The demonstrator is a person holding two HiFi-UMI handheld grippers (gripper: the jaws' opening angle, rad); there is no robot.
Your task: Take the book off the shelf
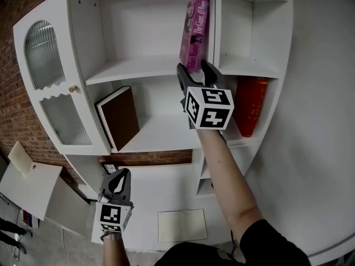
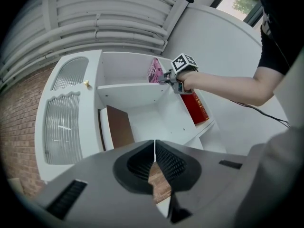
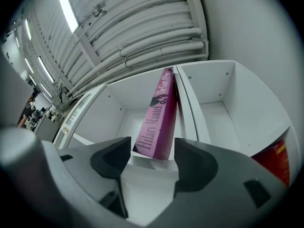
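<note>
Standing upright at the right edge of the upper compartment, the pink book (image 1: 196,29) leans its top against the white divider (image 1: 216,26) of the shelf unit (image 1: 138,68). We count three books on the shelves. The pink one is up top, a brown book (image 1: 119,118) tilts against the left wall of the compartment below, and a red book (image 1: 250,107) stands in the narrow bay on the right. A fourth, pale and flat (image 1: 182,225), lies low beside the unit.

We hold two grippers. Our right gripper (image 1: 193,68) is raised at the shelf's front edge, jaws spread wide to either side of the pink book's lower end. We cannot tell whether the pads press it. Our left gripper (image 1: 118,176) hangs low and well apart, its jaws closed together on nothing.

Bare shelf lies to the left of the pink book, and the compartment's front is open. A ribbed glass door (image 1: 47,82) closes the bay at far left.
</note>
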